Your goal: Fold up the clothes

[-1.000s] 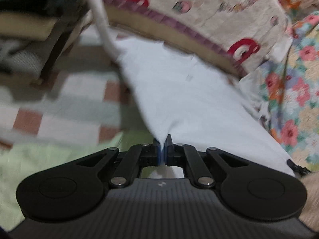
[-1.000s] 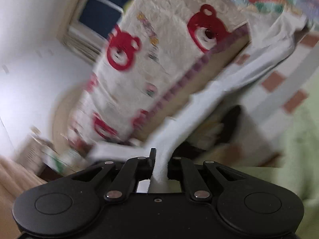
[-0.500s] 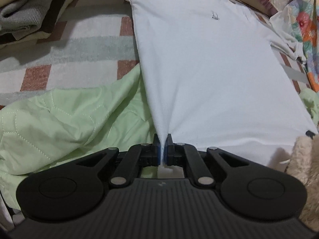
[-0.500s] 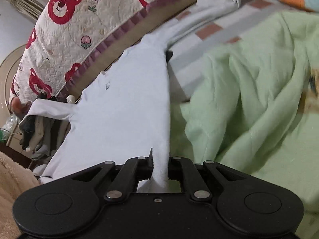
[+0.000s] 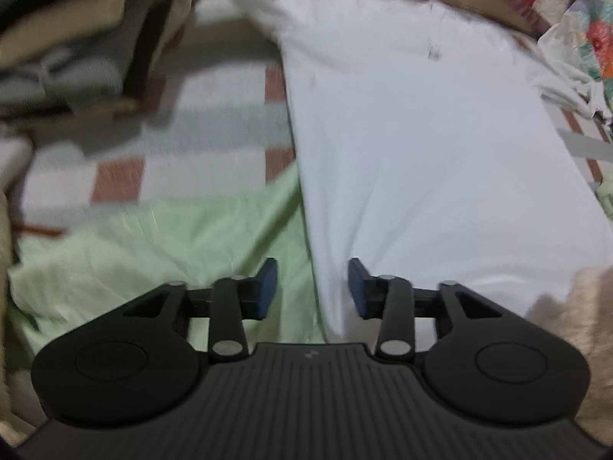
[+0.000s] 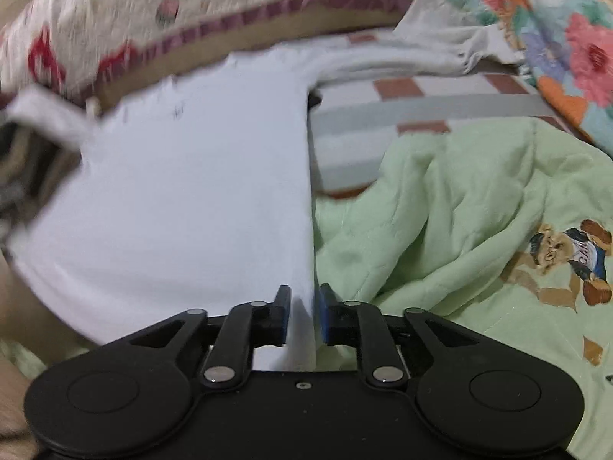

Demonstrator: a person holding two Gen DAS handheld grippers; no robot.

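My left claw has just been opening; its jaws stand apart over the bottom edge of the white shirt, not pressing it. My right claw has also been opening, the other hem corner loose between its pads. The shirt lies spread flat, partly on the green quilt. I judge the laying-out step is finished; next I must take a sleeve or side edge and fold inward.

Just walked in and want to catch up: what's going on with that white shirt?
A person with a gripper in each hand is folding clothes on a bed. The white shirt lies spread flat over the green quilt and checked sheet. The left gripper and right gripper have just been opening at its bottom corners; the hem sits between the jaws, no longer pinched.
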